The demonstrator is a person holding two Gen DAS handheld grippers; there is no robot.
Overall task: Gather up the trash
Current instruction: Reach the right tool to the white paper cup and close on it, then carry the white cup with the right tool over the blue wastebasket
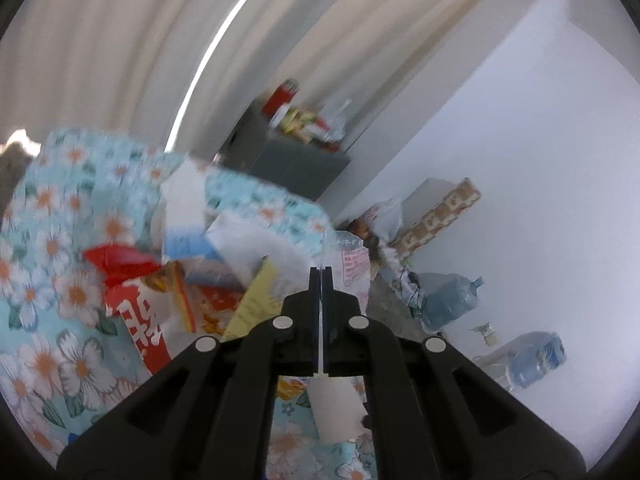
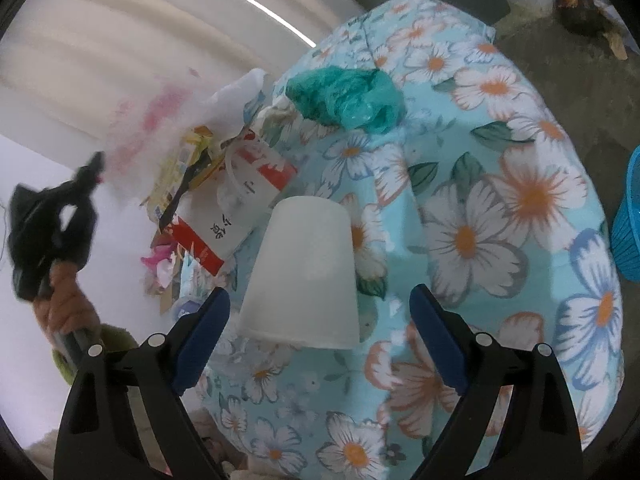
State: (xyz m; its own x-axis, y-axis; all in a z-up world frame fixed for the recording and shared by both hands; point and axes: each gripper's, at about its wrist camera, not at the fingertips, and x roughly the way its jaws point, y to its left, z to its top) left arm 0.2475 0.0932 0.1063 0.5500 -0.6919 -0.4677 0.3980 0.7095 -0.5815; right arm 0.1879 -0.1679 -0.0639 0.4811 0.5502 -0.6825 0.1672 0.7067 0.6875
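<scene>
Trash, w/ white foam cup [image 2: 302, 272] lying on its side as the item in hand: rim toward the near edge, base pointing far, resting on the floral light-blue tablecloth [image 2: 520, 200] of a round table. Right gripper [image 2: 318, 344], black w/ blue pads, is spread wide; its fingers stand left and right of the cup rim, not touching it, so the cup sits just ahead of the gap. Step in hand, by judgement: approach to grasp the cup. Next move calls for advancing until the pads bracket the cup wall, then closing gently, since thin foam looks likely to crush or pop out.

Left of the cup lies a red-and-white printed carton [image 2: 236, 216], then a heap of yellow wrappers, pink scraps and paper. Far of the cup sits a crumpled teal plastic bag [image 2: 348, 98].

Left gripper [image 1: 321, 280] has its fingers pressed together on a thin transparent plastic sheet w/ pink print [image 1: 352, 264], i.e. bag-like film, which stands up past the tips; a white paper tag [image 1: 336, 412] hangs below the fingers. Left-wrist view is motion-blurred; what the film is exactly cannot be told. In the right-wrist view this gripper appears at far left, blurred, w/ whitish-pink film trailing from it.

Turquoise plastic basket [image 2: 628, 220] shows at the right edge, off the table, a possible drop point, though that cannot be confirmed.
</scene>
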